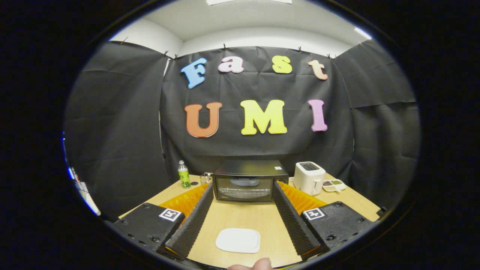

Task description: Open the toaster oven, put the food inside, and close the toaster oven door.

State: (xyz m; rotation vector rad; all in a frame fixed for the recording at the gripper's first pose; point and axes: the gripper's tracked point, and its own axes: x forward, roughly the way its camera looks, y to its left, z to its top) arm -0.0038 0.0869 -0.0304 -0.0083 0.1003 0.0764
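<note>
My gripper (243,195) stands wide open with nothing between its fingers (191,225), which run up from the lower part of the frame as two ribbed black strips backed with orange. Their bases are blocky black housings, each with a small square black-and-white marker, and the lowest parts of those housings are cut off from sight. At the very bottom centre a fingertip (258,264) pokes in, most of it hidden.

Between the fingers, low in the frame, a flat white plate (237,240) with rounded corners lies on the pale wood-grain desk (247,219); I can make out no food on it. Just past the fingertips, at the centre, sits the toaster oven (247,180), a black box with a dark glass door that is shut. What lies behind the glass is hard to read: only a dim pale shape, perhaps a reflection.

Right of the oven stands a white, rounded toaster (309,177) with a slot on top, and just beyond it a small divided dish (333,185) holding bits too small to identify. Left of the oven is a green-labelled clear bottle (183,174) with a white cap, a small dark disc beside it, and a clear glass (205,178) I can barely distinguish against the cloth.
</note>
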